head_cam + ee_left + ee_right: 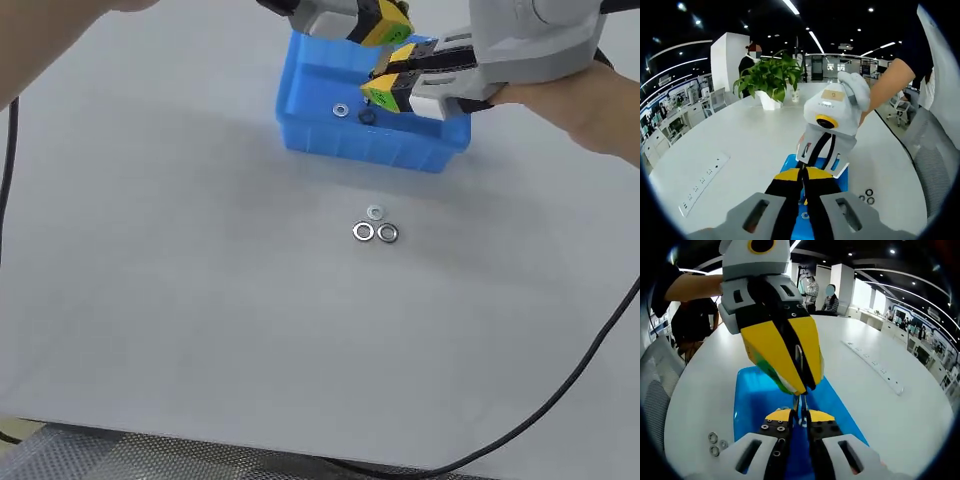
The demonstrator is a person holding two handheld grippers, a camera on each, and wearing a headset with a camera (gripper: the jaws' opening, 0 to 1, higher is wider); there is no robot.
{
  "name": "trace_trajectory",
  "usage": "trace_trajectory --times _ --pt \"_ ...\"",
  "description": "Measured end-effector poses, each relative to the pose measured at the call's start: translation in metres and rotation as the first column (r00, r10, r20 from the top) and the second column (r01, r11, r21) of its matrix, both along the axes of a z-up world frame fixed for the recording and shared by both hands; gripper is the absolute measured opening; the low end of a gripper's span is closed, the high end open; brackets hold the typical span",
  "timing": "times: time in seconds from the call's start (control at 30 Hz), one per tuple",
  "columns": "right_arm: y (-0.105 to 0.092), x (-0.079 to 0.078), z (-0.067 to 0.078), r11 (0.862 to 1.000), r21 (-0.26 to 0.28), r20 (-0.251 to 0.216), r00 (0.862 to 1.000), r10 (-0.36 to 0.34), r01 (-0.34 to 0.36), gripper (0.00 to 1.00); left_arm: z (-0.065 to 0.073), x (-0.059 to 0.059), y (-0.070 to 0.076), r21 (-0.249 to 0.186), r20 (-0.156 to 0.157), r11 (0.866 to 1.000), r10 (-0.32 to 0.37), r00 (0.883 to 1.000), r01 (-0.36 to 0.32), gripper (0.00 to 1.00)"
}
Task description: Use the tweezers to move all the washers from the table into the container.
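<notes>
A blue container [372, 150] stands at the table's far middle, with a silver washer [341, 110] and a dark ring [367, 117] inside. Three washers [375, 226] lie in a cluster on the table just in front of it, and show as washers [868, 196] and washers [715, 444] in the gripper views. My right gripper [380, 92] comes in from the right over the container [752, 400]. In its own view the right gripper [801, 416] is shut on thin metal tweezers [800, 407]. My left gripper [385, 35] hangs above with jaws shut, its tip [800, 387] right over the tweezers.
A black cable [590, 350] curves across the table's right side toward the front edge [200, 440]. A potted plant [771, 75] and a power strip [875, 365] sit farther off on the white table. People stand in the background.
</notes>
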State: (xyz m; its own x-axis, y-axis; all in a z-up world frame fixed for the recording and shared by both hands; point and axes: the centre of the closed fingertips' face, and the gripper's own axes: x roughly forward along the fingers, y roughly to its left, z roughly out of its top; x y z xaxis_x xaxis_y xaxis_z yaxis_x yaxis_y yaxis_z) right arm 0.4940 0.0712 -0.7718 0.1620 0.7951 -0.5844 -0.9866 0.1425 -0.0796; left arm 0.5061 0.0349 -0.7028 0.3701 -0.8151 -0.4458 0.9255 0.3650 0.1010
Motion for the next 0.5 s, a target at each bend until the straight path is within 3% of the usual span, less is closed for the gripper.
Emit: trace_trajectory --times 0.13,0.5 --pt "0.001 0.005 0.001 1.000 0.003 0.011 1.000 -0.002 0.002 0.12 0.002 0.000 -0.001 -0.011 -0.001 1.000 0.000 1.000 0.000 0.05" --pt "-0.004 0.006 0.008 0.999 0.012 0.030 0.999 -0.032 0.032 0.19 0.013 0.001 -0.001 -0.001 0.058 1.000 0.014 0.998 -0.014 0.05"
